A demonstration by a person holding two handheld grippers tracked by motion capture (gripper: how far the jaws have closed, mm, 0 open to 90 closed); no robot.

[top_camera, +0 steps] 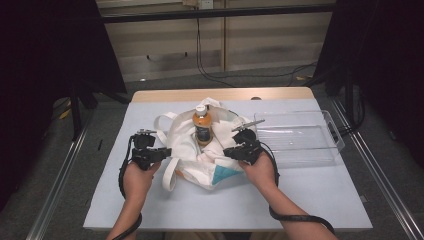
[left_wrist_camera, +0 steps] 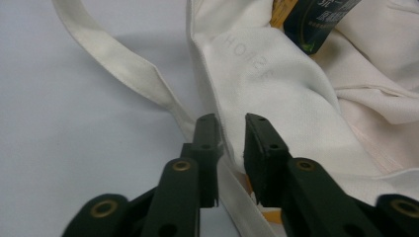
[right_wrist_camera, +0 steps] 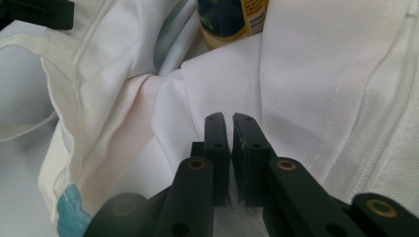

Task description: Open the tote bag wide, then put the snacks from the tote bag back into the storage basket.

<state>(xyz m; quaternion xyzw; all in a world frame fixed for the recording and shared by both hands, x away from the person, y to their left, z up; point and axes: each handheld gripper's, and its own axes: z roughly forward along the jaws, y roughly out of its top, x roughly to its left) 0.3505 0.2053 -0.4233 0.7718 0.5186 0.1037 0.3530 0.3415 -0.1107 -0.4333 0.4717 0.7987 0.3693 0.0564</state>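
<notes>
High view: pale grey desk (top_camera: 300, 192) with a wooden far edge, dark curtains at both sides, cables on the floor behind. White tote bag (top_camera: 192, 150) crumpled mid-desk, orange bottle (top_camera: 202, 127) upright inside it, clear plastic tray (top_camera: 300, 135) just to its right. Left tool (top_camera: 150, 152) at the bag's left edge, right tool (top_camera: 242, 149) at its right.

Left gripper view: jaws a little apart around the bag's hem, fabric between them, pads not clearly pressing. Mirrored lettering through the cloth, unreadable. Bottle label cut off at top.

Right gripper view: jaws nearly closed, a narrow gap; whether cloth is pinched, impossible to tell. Bottle cropped at top, print too small to read.
</notes>
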